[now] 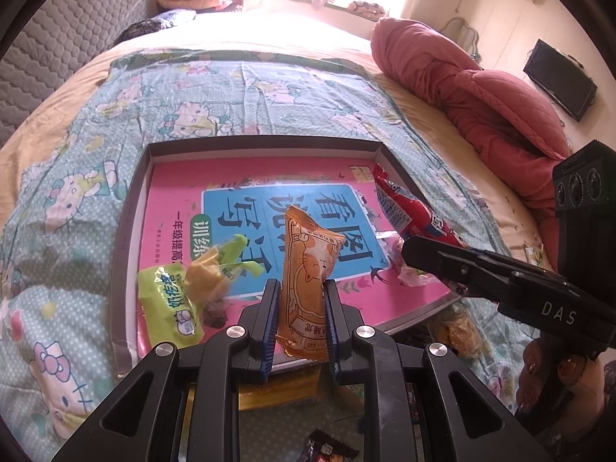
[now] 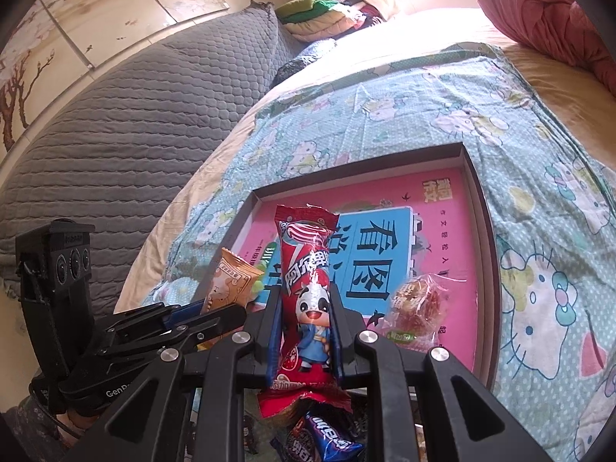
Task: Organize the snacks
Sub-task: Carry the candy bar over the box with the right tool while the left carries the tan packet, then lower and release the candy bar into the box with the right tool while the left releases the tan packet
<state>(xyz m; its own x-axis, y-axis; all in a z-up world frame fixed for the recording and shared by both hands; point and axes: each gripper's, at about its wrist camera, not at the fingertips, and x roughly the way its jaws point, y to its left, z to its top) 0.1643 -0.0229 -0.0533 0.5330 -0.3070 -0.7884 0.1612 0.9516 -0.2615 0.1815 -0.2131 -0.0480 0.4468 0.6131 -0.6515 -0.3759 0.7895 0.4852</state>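
Note:
My left gripper (image 1: 301, 288) is shut on an orange cat-print snack packet (image 1: 310, 269), held upright over the near edge of a shallow box (image 1: 265, 141) lined with a pink book. My right gripper (image 2: 304, 296) is shut on a long red snack packet (image 2: 306, 277) with a cartoon cow, held over the same box (image 2: 477, 177). A green packet (image 1: 169, 304) and a yellow-green wrapped candy (image 1: 215, 269) lie in the box's near left. A clear-wrapped round pastry (image 2: 417, 304) lies in the box to the right of the red packet.
The box sits on a Hello Kitty blanket (image 1: 77, 177) on a bed. A red quilt (image 1: 481, 88) lies at the right, a grey padded headboard (image 2: 115, 123) at the left. More packets lie below the grippers, among them a blue one (image 2: 327, 439).

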